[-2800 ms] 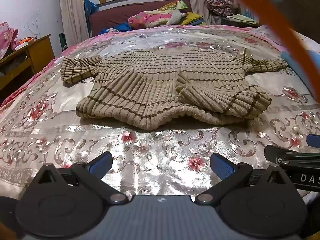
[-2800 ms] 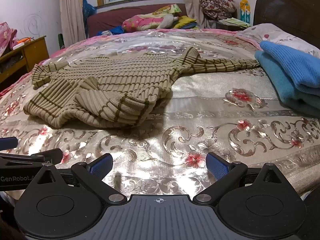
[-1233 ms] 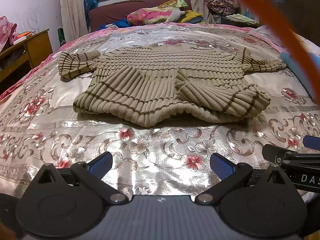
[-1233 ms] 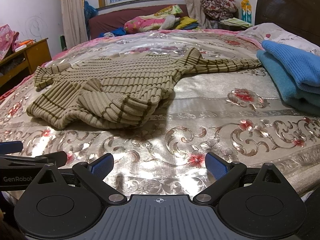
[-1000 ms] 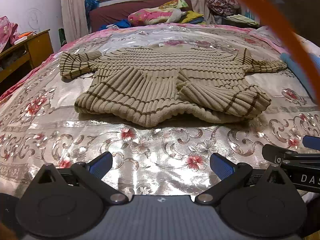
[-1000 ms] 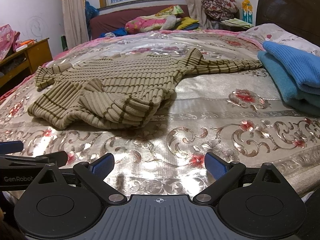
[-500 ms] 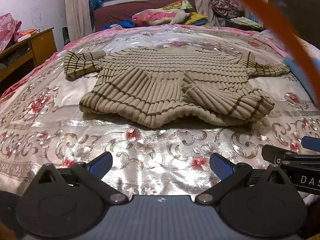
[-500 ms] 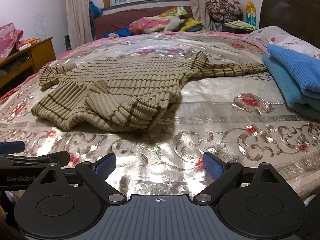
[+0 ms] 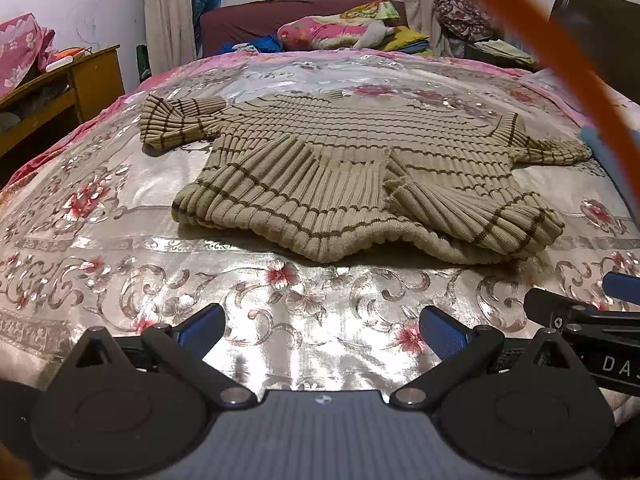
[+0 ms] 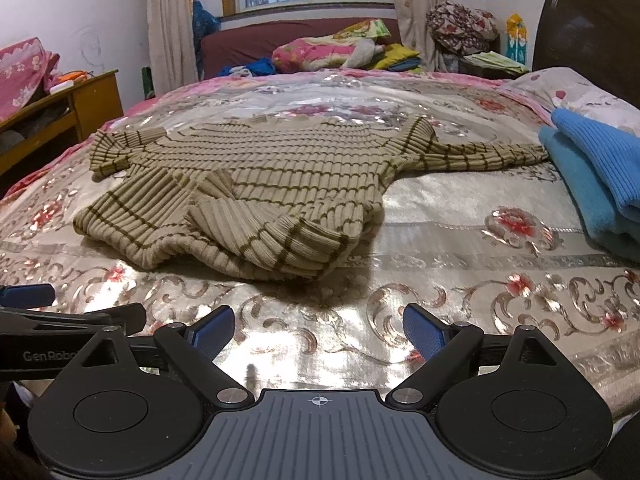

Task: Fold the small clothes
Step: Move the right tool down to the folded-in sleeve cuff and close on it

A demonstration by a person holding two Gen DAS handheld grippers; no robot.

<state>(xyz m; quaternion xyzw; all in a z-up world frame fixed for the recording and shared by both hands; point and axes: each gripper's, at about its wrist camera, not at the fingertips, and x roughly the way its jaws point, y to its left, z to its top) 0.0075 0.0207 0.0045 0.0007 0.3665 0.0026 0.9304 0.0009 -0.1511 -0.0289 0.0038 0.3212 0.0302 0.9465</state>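
Sweater (image 9: 360, 176) bunched near edge, hem hidden; left gripper (image 9: 320, 328) spread, empty; right gripper (image 10: 318, 330) closing, nothing between.

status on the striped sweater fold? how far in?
Done: the striped sweater lies on the bedspread with its near hem bunched back over itself; a blue folded garment sits at the right.
In hand: nothing. The left hand-held gripper is open and empty; the right hand-held gripper is empty, its jaws closing slightly, short of the sweater.
Left: both sleeves lie spread outward, and the body is unfolded.
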